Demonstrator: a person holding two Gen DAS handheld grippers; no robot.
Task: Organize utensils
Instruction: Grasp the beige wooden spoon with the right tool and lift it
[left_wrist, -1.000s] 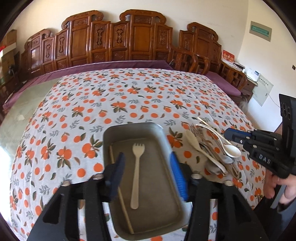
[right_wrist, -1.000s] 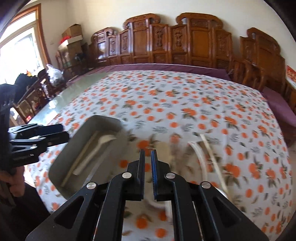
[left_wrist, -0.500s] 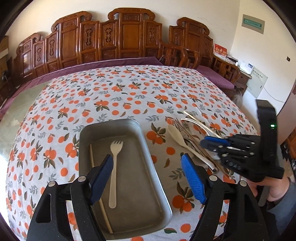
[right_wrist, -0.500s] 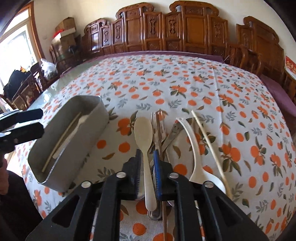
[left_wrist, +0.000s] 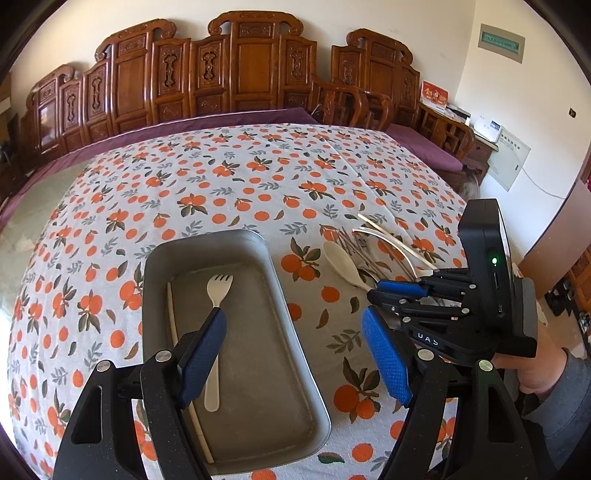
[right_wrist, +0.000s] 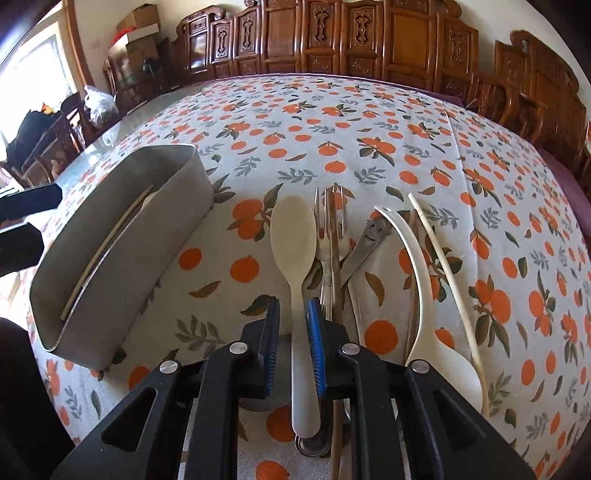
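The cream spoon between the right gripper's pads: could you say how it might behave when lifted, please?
The cream spoon looks like rigid plastic, so probably stiff and light. Its smooth handle might slip. Gripped mid-handle, the bowl end could droop.

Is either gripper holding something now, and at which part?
Nothing is held. The right gripper straddles the cream spoon's handle, pads not yet pressing. The left gripper is open and empty.

The left gripper hangs over the near end of a grey metal tray, jaws wide apart after just spreading, nothing between them. Inside the tray are a cream fork and one chopstick. Off to the right, the right gripper pokes into a pile of spoons on the orange-print tablecloth.
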